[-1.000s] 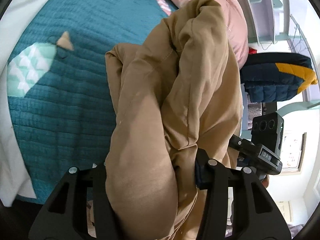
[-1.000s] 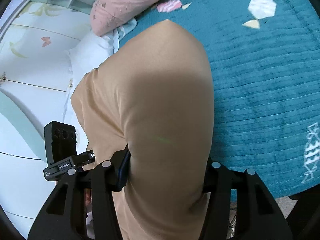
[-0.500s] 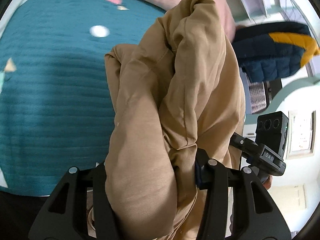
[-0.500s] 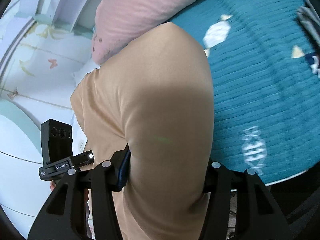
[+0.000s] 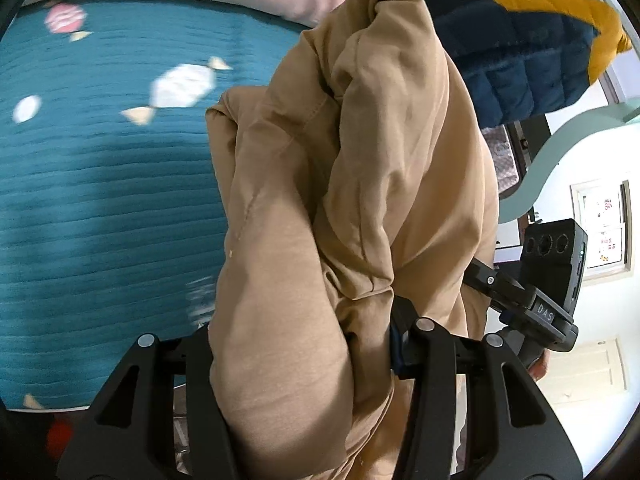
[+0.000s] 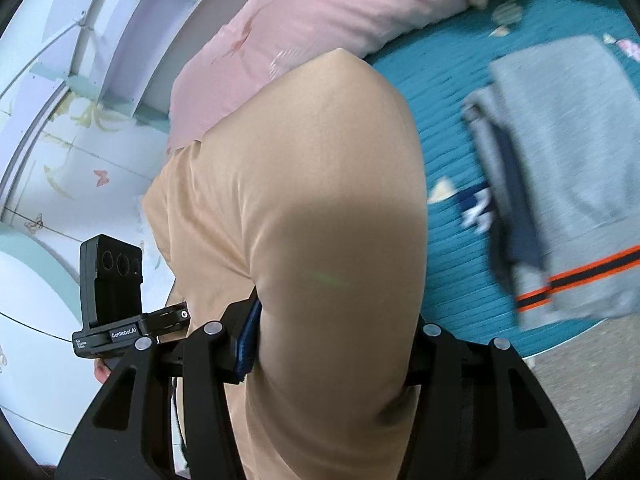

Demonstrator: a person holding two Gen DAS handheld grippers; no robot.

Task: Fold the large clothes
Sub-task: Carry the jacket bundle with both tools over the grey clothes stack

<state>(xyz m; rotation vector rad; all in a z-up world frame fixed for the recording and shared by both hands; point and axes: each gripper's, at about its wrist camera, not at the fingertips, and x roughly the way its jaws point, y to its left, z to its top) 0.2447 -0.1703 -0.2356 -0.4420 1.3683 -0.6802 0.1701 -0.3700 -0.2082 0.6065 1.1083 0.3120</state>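
Observation:
A large tan garment (image 5: 352,208) is bunched and lifted above the teal quilted bedspread (image 5: 104,208). My left gripper (image 5: 304,344) is shut on a thick fold of it, and the cloth hides the fingertips. My right gripper (image 6: 336,340) is shut on another smooth fold of the same tan garment (image 6: 312,208). The cloth fills the middle of both views. The right gripper's body shows in the left wrist view (image 5: 548,280), close by; the left gripper's body shows in the right wrist view (image 6: 112,292).
A folded grey garment with orange and navy stripes (image 6: 560,168) lies on the bedspread (image 6: 448,264) at right. A pink pillow (image 6: 328,12) lies at the bed's head. A navy and yellow puffer jacket (image 5: 528,44) sits behind. White wall and shelves stand at left.
Both grippers have swung with the tan garment along the bed. The grey striped garment has come into the right wrist view, and the puffer jacket looms larger in the left.

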